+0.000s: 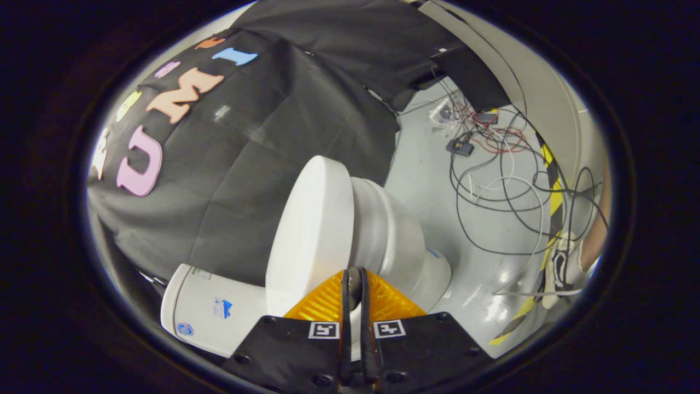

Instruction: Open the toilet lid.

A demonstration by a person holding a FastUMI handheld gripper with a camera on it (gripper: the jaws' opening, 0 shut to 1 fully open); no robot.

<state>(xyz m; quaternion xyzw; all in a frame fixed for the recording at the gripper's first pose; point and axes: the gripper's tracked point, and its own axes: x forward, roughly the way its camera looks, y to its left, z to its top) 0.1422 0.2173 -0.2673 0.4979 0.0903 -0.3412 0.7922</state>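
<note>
Gripper view has the tongs (355, 284) pinched nearly closed, holding nothing I can make out. Toilet lid (309, 230) sits just ahead at about 11 o'clock, apparently raised, its long axis running away from the fingertips.

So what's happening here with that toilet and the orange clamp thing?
A person is working a hand-held gripper on a white toilet. Its two orange fingers are drawn almost together right at the edge of the toilet lid, and look to be pinching it, though the contact itself is hard to make out. The lid stands on edge beside the seat, with the tank at its other side. Loose cables lie on the grey floor beyond.
</note>
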